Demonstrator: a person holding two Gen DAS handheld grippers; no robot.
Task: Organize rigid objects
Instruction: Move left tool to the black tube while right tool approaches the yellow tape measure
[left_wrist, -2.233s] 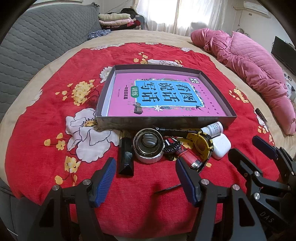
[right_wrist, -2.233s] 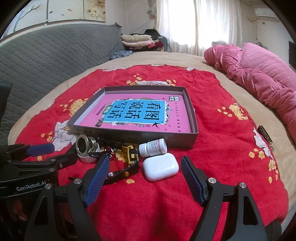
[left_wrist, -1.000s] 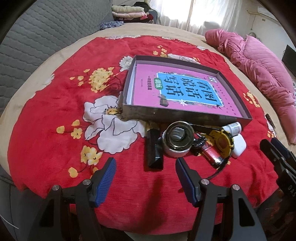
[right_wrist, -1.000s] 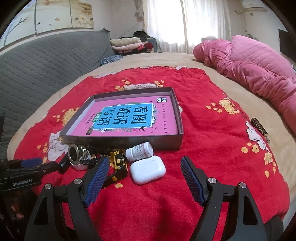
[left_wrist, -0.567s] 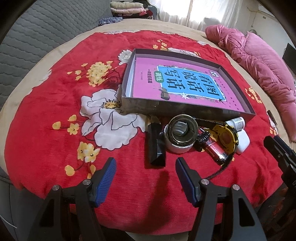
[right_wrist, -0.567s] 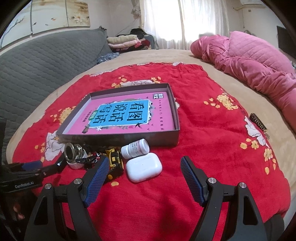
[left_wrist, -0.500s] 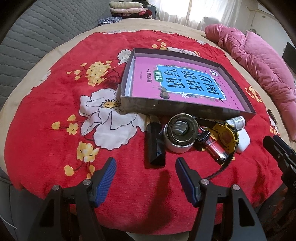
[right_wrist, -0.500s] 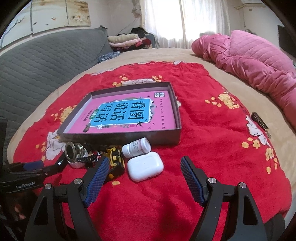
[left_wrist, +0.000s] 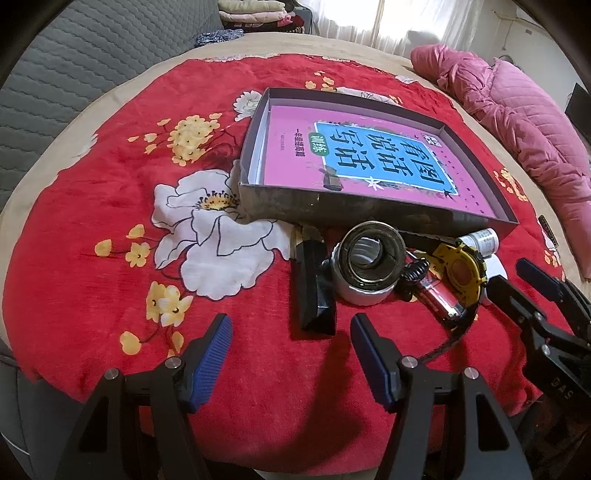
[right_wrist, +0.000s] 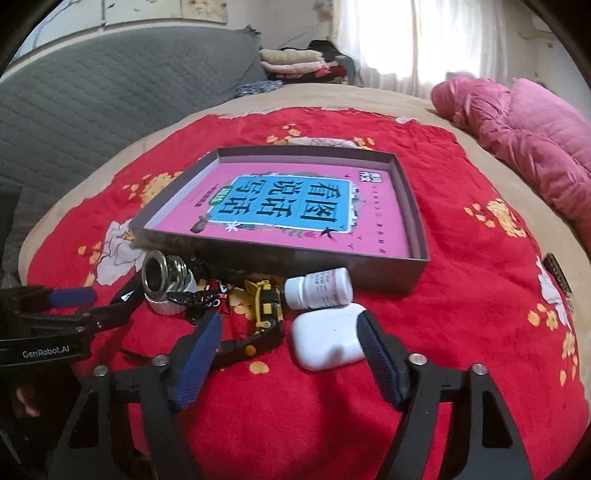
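Left tool (left_wrist: 290, 356) gaping, empty, lined up on black wedge-shaped block (left_wrist: 314, 291); right tool (right_wrist: 290, 341) spread wide, empty, its right pad at white earbud case (right_wrist: 327, 341); small items clustered on red floral blanket (left_wrist: 110, 192) just before grey shallow cardboard box (right_wrist: 413, 206), likely staged for loading.

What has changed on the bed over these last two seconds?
Only the grippers moved. The left gripper swung left and closed in on the black block; the right gripper dropped toward the white case. Both stay open, holding nothing. The box and small items lie as before.
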